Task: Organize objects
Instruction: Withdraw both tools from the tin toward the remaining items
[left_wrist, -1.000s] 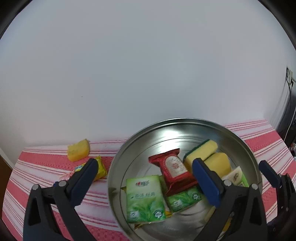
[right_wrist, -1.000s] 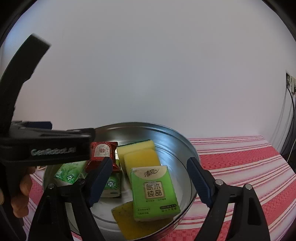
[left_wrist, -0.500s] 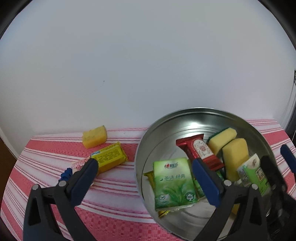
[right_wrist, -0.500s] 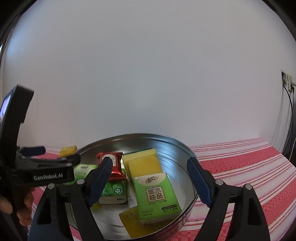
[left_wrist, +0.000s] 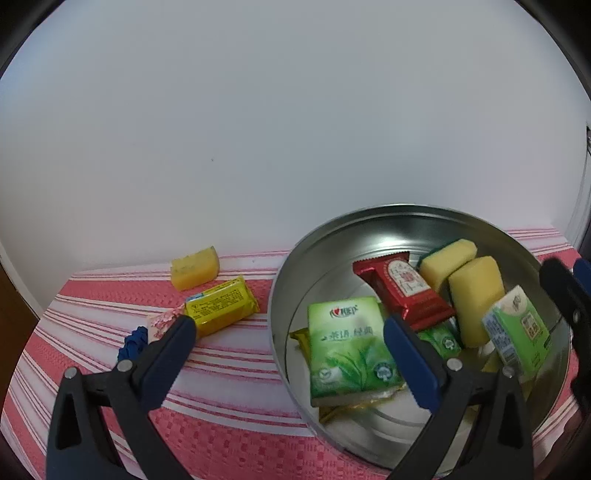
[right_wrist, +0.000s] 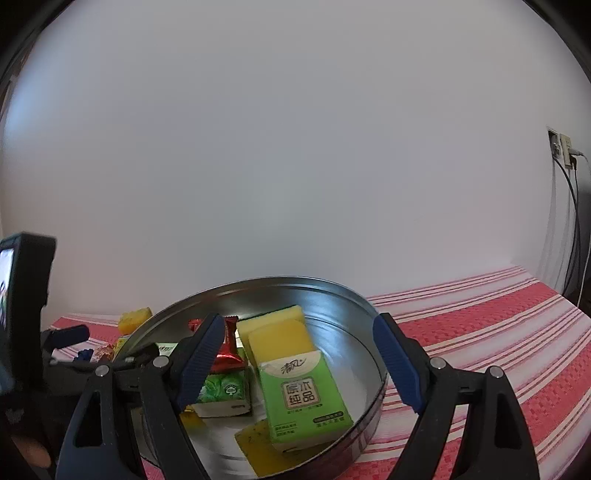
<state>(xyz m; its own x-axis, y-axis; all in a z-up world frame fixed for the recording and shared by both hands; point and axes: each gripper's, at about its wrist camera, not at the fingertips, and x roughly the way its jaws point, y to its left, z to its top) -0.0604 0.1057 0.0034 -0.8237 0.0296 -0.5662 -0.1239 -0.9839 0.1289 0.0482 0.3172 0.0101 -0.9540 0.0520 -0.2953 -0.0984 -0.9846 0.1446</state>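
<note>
Left gripper (left_wrist: 288, 332): black triangular-cutout arms, ribbed blue pads (left_wrist: 410, 360), silver rivets. Right gripper (right_wrist: 299, 354): same black frame, blue ribbed pads (right_wrist: 397, 360), silver rivets. Bit of skin at frame's lower-left edge.

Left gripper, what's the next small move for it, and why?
Probably ease the open left gripper forward-left toward the yellow packet, since that packet lies on the striped cloth outside the metal tin, and the gripper is empty.

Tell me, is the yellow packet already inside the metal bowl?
No, the yellow packet lies on the striped cloth, left of the metal bowl.
</note>
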